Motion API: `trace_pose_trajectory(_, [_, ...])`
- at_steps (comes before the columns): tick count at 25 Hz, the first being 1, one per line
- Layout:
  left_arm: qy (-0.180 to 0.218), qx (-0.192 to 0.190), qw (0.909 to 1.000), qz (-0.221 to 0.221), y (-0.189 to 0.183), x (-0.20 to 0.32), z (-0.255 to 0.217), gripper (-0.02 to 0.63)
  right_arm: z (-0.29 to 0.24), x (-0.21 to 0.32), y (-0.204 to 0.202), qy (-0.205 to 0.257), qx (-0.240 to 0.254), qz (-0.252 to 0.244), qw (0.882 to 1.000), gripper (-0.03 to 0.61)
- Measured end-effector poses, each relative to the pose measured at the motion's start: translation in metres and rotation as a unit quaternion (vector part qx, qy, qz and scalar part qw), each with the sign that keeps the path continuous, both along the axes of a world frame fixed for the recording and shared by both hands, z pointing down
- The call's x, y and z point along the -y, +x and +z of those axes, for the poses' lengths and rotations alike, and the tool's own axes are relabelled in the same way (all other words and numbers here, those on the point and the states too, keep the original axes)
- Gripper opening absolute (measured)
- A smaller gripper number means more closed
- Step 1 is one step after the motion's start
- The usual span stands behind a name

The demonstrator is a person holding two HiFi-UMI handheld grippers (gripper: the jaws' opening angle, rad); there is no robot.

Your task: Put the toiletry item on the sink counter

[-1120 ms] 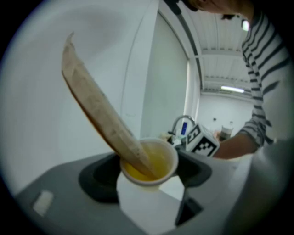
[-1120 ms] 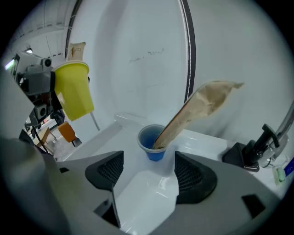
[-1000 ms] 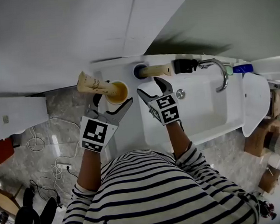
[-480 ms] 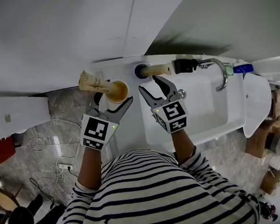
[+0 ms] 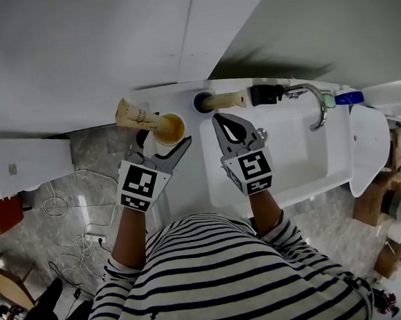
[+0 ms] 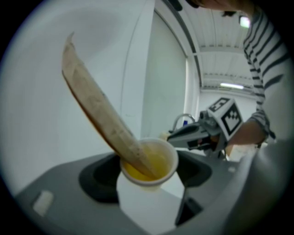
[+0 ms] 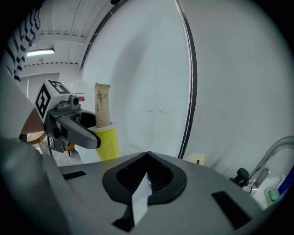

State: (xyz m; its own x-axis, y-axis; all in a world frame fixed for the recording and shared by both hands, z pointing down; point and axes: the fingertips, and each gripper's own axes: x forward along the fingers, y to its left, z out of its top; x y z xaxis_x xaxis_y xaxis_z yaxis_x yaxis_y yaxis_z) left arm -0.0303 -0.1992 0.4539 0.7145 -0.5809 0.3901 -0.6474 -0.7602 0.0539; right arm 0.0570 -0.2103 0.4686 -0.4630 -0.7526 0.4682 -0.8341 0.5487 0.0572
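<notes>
My left gripper (image 5: 165, 138) is shut on a yellow cup (image 5: 170, 128), its jaws set wide around the cup's sides (image 6: 148, 161). A tan, flattened tube (image 5: 135, 116) leans out of the cup to the left (image 6: 98, 114). My right gripper (image 5: 221, 121) is shut and empty, hovering over the left end of the white sink (image 5: 294, 161); its closed tips (image 7: 148, 154) hold nothing. A second tan tube with a black cap (image 5: 236, 99) lies on the counter's back ledge beside a dark round holder (image 5: 201, 102), just beyond the right gripper.
A chrome faucet (image 5: 315, 103) arches over the basin at the back right, with a green item (image 5: 328, 100) and a blue one (image 5: 348, 98) behind it. A white box (image 5: 24, 164) stands at the left, and cables (image 5: 72, 200) lie on the stone floor.
The right gripper's jaws have gone from wide open to shut with nothing in them, and it has drifted slightly right. The left gripper and cup have barely moved.
</notes>
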Motion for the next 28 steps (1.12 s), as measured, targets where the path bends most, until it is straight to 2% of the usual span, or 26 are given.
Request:
trace_pose_trajectory(16, [0.020,0.029,0.9994,0.009,0.001,0.034,0.024,0.370,-0.001,0.005,0.000,-0.003,0.012,0.005,1.000,0.008])
trace_pose_trajectory(28, [0.011,0.047,0.9987,0.012,0.004,0.052,0.068,0.370,0.003,0.006,-0.001,-0.007,0.007,0.006,1.000,0.008])
